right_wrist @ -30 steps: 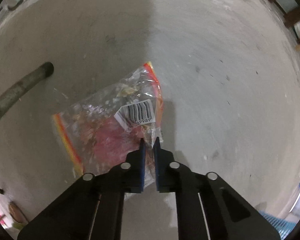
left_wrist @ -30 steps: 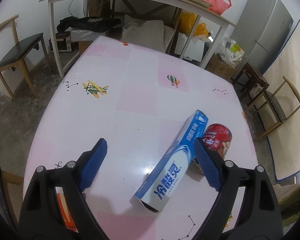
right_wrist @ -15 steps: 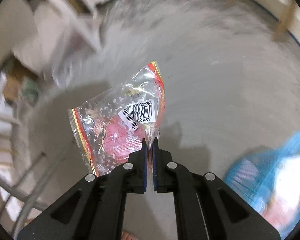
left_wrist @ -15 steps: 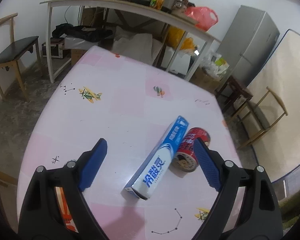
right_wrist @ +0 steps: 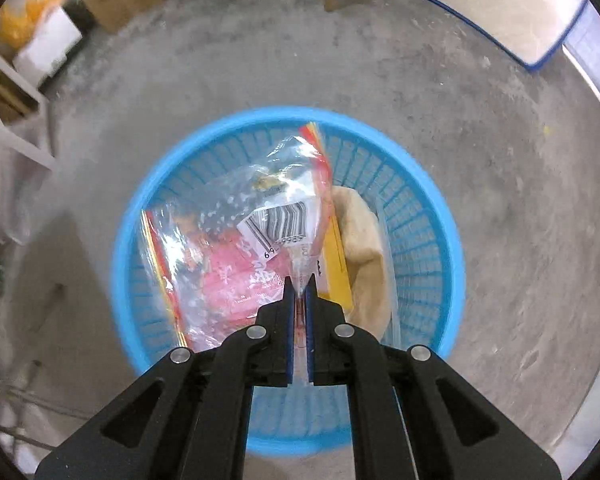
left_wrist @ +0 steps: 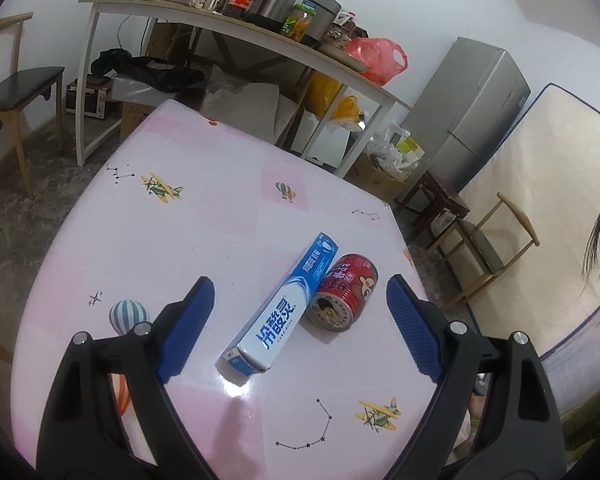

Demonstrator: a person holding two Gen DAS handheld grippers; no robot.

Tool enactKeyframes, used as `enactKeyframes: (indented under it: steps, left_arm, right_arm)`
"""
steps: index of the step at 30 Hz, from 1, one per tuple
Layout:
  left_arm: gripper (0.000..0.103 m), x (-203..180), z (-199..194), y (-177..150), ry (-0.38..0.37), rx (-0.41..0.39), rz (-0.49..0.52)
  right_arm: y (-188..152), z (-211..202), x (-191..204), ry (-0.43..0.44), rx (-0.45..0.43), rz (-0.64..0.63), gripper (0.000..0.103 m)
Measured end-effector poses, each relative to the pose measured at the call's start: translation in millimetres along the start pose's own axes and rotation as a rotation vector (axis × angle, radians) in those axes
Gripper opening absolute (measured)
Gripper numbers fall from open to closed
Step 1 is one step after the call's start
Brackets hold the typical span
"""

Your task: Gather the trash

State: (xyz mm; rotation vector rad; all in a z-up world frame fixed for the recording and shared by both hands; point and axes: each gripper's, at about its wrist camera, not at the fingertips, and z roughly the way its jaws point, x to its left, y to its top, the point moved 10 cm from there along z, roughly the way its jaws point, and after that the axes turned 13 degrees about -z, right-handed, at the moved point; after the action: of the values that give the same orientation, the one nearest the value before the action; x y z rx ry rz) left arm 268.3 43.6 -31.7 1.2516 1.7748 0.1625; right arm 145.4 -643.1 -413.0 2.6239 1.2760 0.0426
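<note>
On the pink table [left_wrist: 148, 240] — one toothpaste box [left_wrist: 284, 304], one red can [left_wrist: 346, 294] lying on its side just right of it. Printed on the tabletop: two yellow aeroplanes, three balloons. Two grippers: left gripper [left_wrist: 300, 316], right gripper [right_wrist: 299, 282]. On the floor, one blue basket [right_wrist: 440, 216]; over it one clear plastic bag [right_wrist: 236, 252] bearing one barcode label. Inside the basket — one yellow box [right_wrist: 336, 264], one beige cloth [right_wrist: 364, 248]. Far right: one grey fridge [left_wrist: 472, 108], one mattress [left_wrist: 540, 200]. Two chairs with backs, left and right.
</note>
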Motion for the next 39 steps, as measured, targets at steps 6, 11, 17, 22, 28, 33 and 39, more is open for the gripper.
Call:
enactKeyframes:
  steps: [6,11,17,22,28,33,39]
  left_arm:
    - [0.084,4.1,-19.9,4.5,-0.002,-0.040,-0.016]
    - [0.084,7.1,-25.9,3.5,0.015,-0.054,0.005]
    - [0.084,11.1,-30.1,0.0,0.015,-0.057,0.021]
    - [0.084,15.4,-39.6,-2.3,-0.009,-0.069,0.015]
    - [0.084,28.1,-55.5,-7.4,-0.012,-0.086,0.002]
    - [0.084,41.1,-63.7,-14.7,0.022,-0.093,0.010]
    - [0.086,49.9,-66.4,-27.5,0.063,-0.082,0.064]
  right_arm:
    - [12.0,58.7,13.6,-0.084,0.110,-0.094,0.015]
    - [17.4,63.8,18.2,-0.166,0.160,-0.197,0.031]
    - [25.6,22.2,9.9,-0.099,0.064,-0.130,0.062]
    - [22.4,-8.3,5.4,-0.073,0.006,-0.086,0.062]
    - [17.6,-43.9,-17.9,-0.062,-0.061,-0.015,0.062]
    - [2.3,-108.1,-11.8,0.049,-0.155,0.040,0.062]
    - [-22.2,-224.6,43.4,0.260,-0.296,-0.008,0.073]
